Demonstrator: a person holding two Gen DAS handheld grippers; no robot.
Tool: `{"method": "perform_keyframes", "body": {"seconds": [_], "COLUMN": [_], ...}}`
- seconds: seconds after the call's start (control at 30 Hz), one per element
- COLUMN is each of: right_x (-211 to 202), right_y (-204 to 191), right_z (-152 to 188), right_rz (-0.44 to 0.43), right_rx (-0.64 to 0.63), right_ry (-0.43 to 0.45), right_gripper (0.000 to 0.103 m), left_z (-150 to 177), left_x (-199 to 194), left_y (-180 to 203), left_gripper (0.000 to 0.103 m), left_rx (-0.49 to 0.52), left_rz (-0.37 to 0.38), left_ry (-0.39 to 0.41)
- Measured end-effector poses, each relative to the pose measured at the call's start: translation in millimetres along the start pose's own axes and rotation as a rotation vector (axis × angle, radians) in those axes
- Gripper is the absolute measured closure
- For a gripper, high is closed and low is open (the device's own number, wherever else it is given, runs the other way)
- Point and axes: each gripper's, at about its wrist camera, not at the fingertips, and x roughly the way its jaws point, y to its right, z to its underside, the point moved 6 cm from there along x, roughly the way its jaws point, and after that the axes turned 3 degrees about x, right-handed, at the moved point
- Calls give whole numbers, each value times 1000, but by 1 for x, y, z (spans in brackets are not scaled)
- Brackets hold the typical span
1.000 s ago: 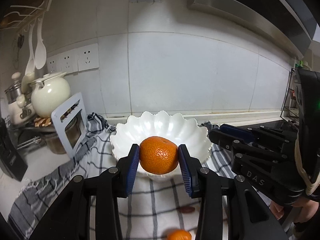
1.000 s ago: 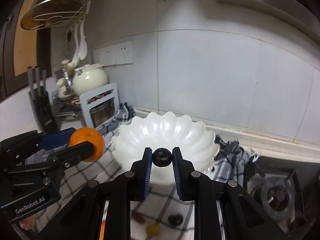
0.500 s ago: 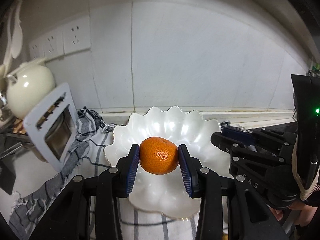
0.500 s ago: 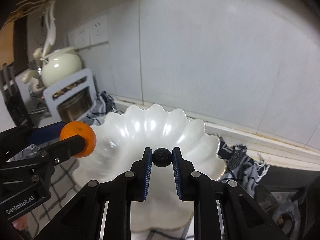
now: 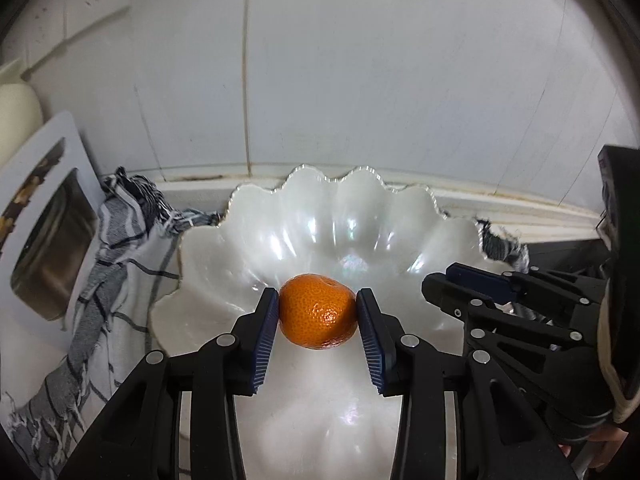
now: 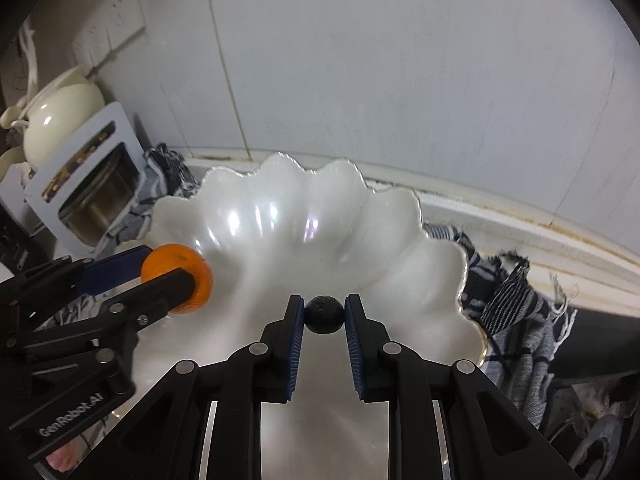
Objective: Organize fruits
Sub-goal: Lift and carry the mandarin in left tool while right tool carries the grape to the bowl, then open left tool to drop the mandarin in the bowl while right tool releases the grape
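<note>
left claw [image 5: 317,316] pinches a tangerine [image 5: 318,311]; right claw [image 6: 324,315] pinches an unidentifiable dark fruit [image 6: 324,314].

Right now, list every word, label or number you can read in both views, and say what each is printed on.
"GenRobot.AI": white lettering on the black body of the left gripper, seen in the right wrist view.
No other text shows: none on the tangerine, the scalloped white bowl, or the wall sockets.

hidden: my left claw's finger [image 6: 160,292] covers part of the mandarin [image 6: 188,268] | cut off: cream teapot [image 5: 16,120] at left edge | unclear: what the small dark fruit [image 6: 324,314] is
</note>
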Motion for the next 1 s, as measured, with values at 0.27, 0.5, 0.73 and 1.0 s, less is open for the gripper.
{"method": "perform_keyframes", "body": {"seconds": [0.27,0.5,0.73,1.0], "right_x": [11,4,-33,-93], "right_y": [3,7,6,4], "right_z": [4,7,15,31], "right_rz": [-3,21,53,65], "right_rx": [5,17,0,-7], "right_ry": [-40,-35,38,133], "right_gripper": [80,63,58,53], "left_z": [5,1,8,23], "left_x": [18,-5,-45,-103], "left_y": [2,-3,-9,2], "left_gripper": [61,43,27,16], "left_rx": [31,51,39,80], "left_rz": [-35,-106,-158,-224], "left_ry": [-52,-9,53,147]}}
